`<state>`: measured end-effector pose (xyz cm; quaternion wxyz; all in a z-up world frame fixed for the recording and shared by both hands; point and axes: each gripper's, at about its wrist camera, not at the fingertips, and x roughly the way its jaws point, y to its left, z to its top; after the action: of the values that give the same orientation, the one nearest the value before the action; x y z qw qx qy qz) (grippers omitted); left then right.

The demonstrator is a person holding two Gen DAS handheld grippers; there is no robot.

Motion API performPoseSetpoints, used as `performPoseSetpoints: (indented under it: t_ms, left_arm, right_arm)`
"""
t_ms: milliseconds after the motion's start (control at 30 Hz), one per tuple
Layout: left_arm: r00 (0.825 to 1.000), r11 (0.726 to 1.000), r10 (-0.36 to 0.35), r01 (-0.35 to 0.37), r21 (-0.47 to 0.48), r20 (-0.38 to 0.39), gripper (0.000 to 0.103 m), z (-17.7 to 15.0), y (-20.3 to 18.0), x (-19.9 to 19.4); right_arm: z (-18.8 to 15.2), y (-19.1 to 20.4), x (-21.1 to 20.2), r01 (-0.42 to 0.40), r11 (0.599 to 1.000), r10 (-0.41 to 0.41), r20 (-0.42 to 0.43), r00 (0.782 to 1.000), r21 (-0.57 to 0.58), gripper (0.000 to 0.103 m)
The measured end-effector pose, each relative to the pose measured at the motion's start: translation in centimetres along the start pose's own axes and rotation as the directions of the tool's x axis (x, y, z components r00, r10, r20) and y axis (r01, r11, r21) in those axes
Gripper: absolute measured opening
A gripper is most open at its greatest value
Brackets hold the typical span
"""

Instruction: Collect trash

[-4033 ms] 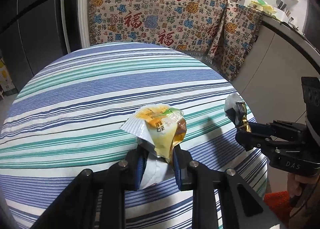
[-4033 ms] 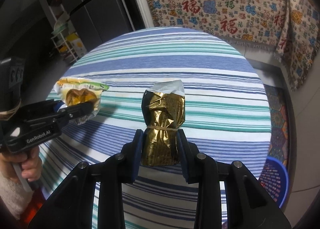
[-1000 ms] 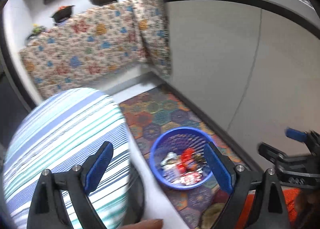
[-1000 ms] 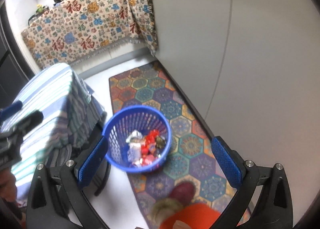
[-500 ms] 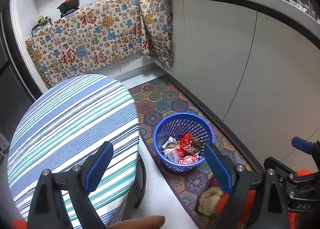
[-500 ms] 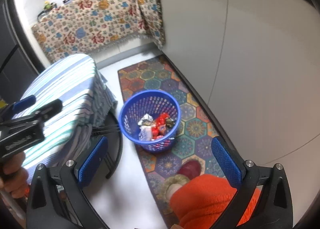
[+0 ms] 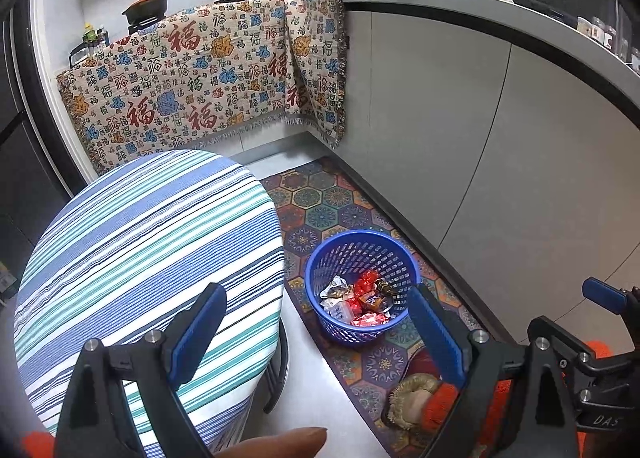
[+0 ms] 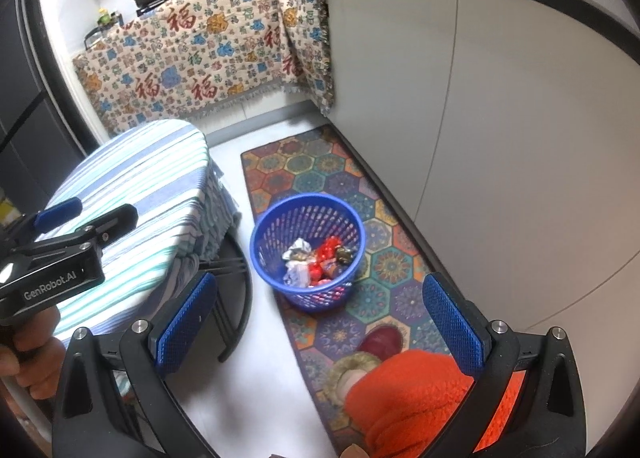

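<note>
The round table point(image 7: 132, 242), draped in a blue, teal and white striped cloth, shows no wrappers on the part in view, so the collecting looks finished or nearly so; its near edge is hidden behind the tools, so something could still lie there. Beside it on the floor runs a rug point(image 8: 316, 174) of bright hexagon tiles, flat and woven-looking, along the smooth grey cabinet fronts point(image 7: 460, 146). A fringed patterned cloth point(image 7: 192, 86) with red characters hangs over the far counter.

On the rug stands the blue basket point(image 8: 280, 214), round, tapering, made of perforated plastic. The trash point(image 7: 358, 300) lies at its bottom: crinkled foil and plastic wrappers in silver, red and gold, loosely heaped and well below the rim.

The left gripper point(image 7: 316, 322) is spread wide with nothing between its ribbed blue pads, held above the table's edge and the basket. The right gripper point(image 8: 320, 318) is likewise spread and empty, above the floor and rug near the basket.
</note>
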<state>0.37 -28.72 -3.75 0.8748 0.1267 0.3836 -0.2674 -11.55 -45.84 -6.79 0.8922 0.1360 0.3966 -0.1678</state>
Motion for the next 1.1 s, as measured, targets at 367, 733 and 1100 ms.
performPoseSetpoints:
  t_ms: [367,733,1100]
  left_arm:
    - [1.0,1.0,0.0,0.001,0.005,-0.006,0.094,-0.24,-0.25,-0.28]
    - [1.0,1.0,-0.006,0.006,0.008,-0.012,0.093,-0.13,-0.3,-0.16]
    - [1.0,1.0,-0.004,0.005,0.007,-0.015,0.093,-0.01,-0.39,-0.02]
  right_arm:
    - [-0.03,0.64,-0.22,-0.001,1.0,0.001,-0.008,1.0,-0.017,0.103]
    - [0.13,0.77,-0.31,-0.01,1.0,0.01,-0.011,1.0,-0.026,0.103]
    - [-0.02,0.71,-0.19,-0.001,1.0,0.001,-0.019,1.0,-0.026,0.103]
